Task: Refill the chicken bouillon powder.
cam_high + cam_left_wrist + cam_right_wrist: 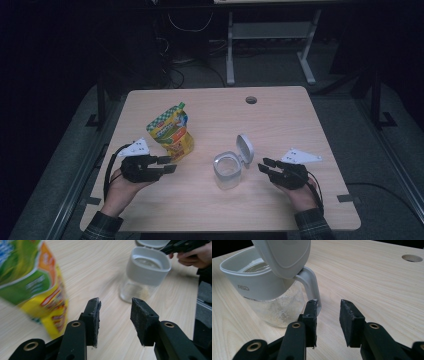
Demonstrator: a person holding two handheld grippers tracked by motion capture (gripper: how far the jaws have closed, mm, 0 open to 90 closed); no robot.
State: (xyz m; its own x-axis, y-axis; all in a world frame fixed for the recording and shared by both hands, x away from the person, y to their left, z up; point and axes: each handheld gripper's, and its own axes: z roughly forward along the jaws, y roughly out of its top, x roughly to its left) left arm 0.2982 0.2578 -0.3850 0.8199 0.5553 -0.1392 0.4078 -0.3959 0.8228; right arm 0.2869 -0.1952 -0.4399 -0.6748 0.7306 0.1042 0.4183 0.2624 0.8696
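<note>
The left gripper (171,164) held its jaws partly apart on nothing, beside the yellow-green printed snack pouch (171,132) standing upright to its front. The right gripper (265,165) was likewise part-open and empty, its near pad just by the white handle (311,287) of the clear glass jar with a white collar (228,169). The hinged lid (244,146) stood up, probably so the pouch could be poured in. Both sat mid-way on the pale wooden table (300,120).
</note>
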